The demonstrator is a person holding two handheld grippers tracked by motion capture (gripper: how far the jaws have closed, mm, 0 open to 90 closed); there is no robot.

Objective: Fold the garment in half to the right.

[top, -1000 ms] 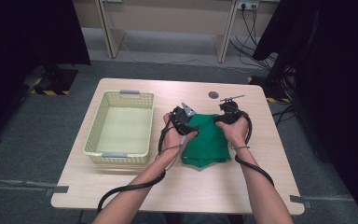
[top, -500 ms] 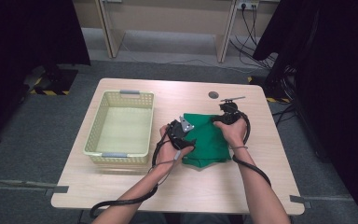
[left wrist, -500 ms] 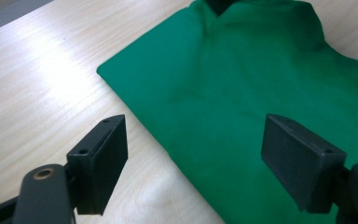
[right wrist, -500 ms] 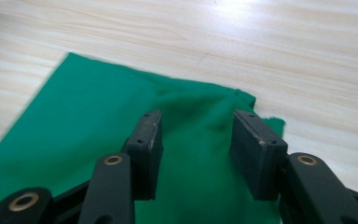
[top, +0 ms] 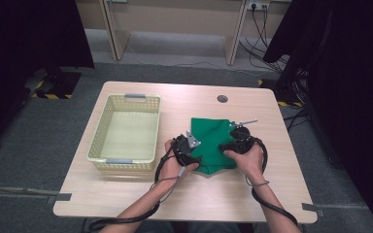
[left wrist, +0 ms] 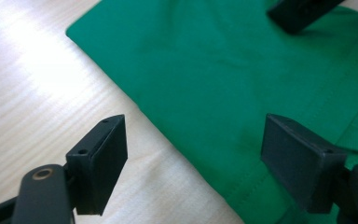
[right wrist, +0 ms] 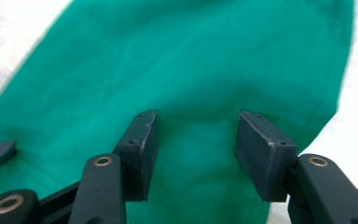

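**On the worktop, a green cloth between my two tongs**

Near the middle of the worktop [top: 126, 199], a little toward its right half, lies the green cloth [top: 212, 141], folded flat into a rough rectangle with its lower edge bunched closest to me. In the left gripper view its folded edge runs diagonally across the pale wood, with a stitched hem showing by my right-hand pad.

My left tongs [left wrist: 193, 161] sit low at the cloth's left edge, spread wide: one pad hangs over bare wood, the other over the green fabric, and neither is pinching anything. My left hand [top: 177, 162] wraps the body of the tool just beside the cloth.

My right tongs [right wrist: 193, 149] hang above the cloth on its right side. Their jaws have just been opening, and they now stand apart with fabric below and between them, the pads not pressing on it. My right hand [top: 245, 156] rests at the cloth's lower right corner.

Left of the cloth, near my left hand but apart from it, stands the pale yellow basket [top: 99, 143]. Beyond the cloth, toward the far edge, is a small round hole [top: 222, 99] in the worktop.
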